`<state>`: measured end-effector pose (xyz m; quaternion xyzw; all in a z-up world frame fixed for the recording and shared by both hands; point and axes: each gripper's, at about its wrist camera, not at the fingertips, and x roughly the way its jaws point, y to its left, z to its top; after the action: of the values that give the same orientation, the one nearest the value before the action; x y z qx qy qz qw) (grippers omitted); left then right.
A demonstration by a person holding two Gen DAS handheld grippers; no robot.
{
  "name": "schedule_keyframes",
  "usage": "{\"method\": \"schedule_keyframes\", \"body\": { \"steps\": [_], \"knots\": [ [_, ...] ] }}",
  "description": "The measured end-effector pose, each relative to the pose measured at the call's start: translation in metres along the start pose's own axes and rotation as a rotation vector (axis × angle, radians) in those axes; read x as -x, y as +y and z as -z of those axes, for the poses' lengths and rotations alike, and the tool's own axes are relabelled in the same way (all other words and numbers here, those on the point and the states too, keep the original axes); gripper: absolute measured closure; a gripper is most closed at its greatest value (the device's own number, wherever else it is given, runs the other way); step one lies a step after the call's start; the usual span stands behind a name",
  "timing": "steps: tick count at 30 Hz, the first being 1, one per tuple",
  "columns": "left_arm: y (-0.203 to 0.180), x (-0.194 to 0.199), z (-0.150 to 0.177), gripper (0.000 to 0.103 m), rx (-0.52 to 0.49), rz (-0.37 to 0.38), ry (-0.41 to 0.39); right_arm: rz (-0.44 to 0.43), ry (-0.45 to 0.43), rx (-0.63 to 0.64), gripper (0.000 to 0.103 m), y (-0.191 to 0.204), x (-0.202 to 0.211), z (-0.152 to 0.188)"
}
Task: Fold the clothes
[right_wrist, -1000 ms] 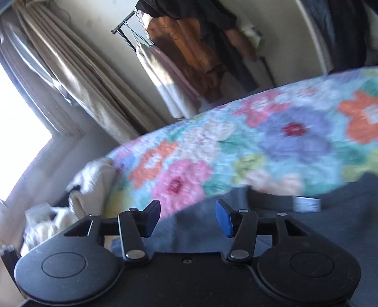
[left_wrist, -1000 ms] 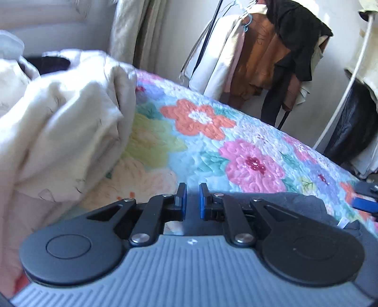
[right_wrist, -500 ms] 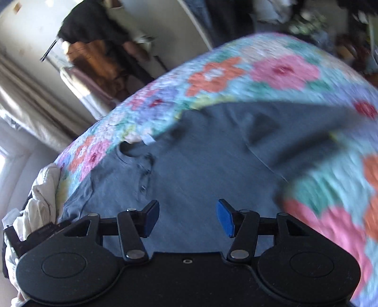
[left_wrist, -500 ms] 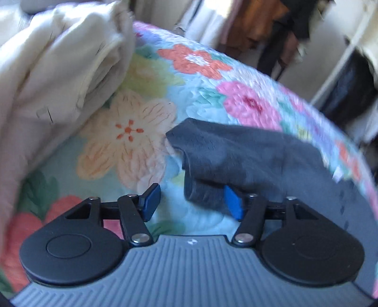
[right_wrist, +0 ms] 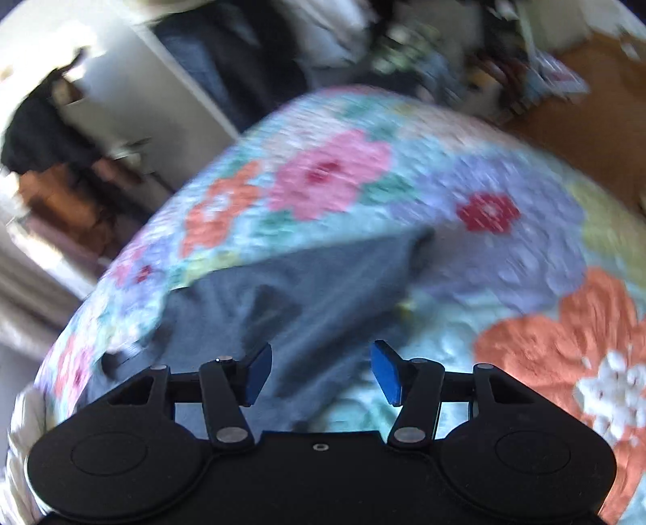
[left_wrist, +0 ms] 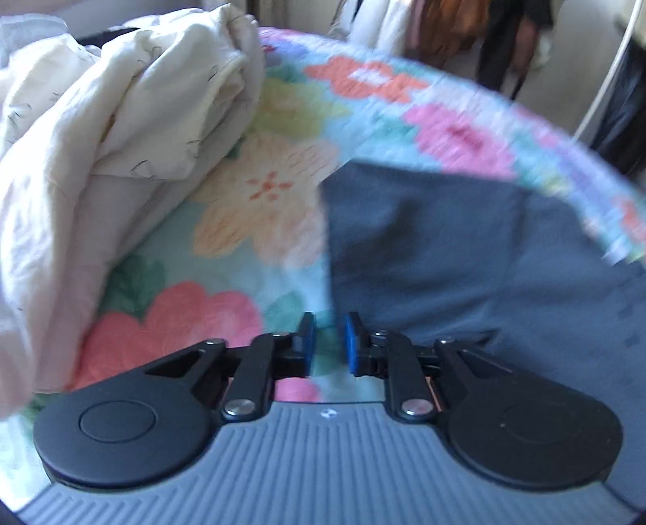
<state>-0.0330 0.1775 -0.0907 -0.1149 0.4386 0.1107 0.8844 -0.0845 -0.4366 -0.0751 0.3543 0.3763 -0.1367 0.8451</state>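
A dark grey shirt (left_wrist: 464,250) lies spread on the floral quilt (left_wrist: 258,202); in the left wrist view its left sleeve lies flat ahead and to the right. My left gripper (left_wrist: 328,343) hovers over the quilt at the shirt's left edge, jaws nearly closed with a narrow gap, holding nothing. In the right wrist view the shirt (right_wrist: 307,295) shows its right sleeve reaching toward the far right. My right gripper (right_wrist: 321,373) is open and empty above the shirt's right edge. Both views are motion-blurred.
A crumpled cream duvet (left_wrist: 101,133) is heaped on the left of the bed. Hanging clothes (left_wrist: 452,28) stand behind the bed. The quilt (right_wrist: 525,282) extends right of the shirt, with brown floor (right_wrist: 597,109) past the bed's edge.
My left gripper let go of the shirt, opened wide, then narrowed to a small gap while shifting left. My right gripper stayed open and swung right toward the sleeve.
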Motion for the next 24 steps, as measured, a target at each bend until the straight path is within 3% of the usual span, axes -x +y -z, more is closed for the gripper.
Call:
{"method": "schedule_keyframes", "body": {
  "steps": [3,5,8,10,11,12,19,24],
  "knots": [
    [0.005,0.013,-0.002,0.061,0.017,-0.017,-0.013,0.056,-0.009,-0.116,0.043,-0.019,-0.005,0.0],
    [0.009,0.027,0.0,0.06,0.033,0.006,-0.026,0.081,-0.019,-0.164,0.043,-0.028,-0.009,-0.001],
    [0.009,0.042,0.008,0.057,0.05,0.057,0.003,0.026,-0.019,-0.177,0.043,-0.03,-0.013,0.001],
    [0.006,0.047,0.015,0.057,0.056,0.094,0.03,-0.023,0.0,-0.14,0.065,-0.025,-0.017,0.001],
    [0.003,0.049,0.019,0.057,0.057,0.108,0.044,-0.044,0.013,-0.118,0.087,-0.022,-0.019,0.002],
    [0.001,0.05,0.024,0.056,0.058,0.119,0.058,-0.045,0.016,-0.096,0.093,-0.019,-0.019,0.004],
    [-0.007,0.069,0.05,0.056,0.043,0.149,0.101,0.194,-0.123,0.267,0.097,0.011,0.038,0.026],
    [-0.005,0.081,0.057,0.054,0.023,0.126,0.086,0.182,0.024,0.21,0.096,-0.005,0.024,0.025]
  ]
}}
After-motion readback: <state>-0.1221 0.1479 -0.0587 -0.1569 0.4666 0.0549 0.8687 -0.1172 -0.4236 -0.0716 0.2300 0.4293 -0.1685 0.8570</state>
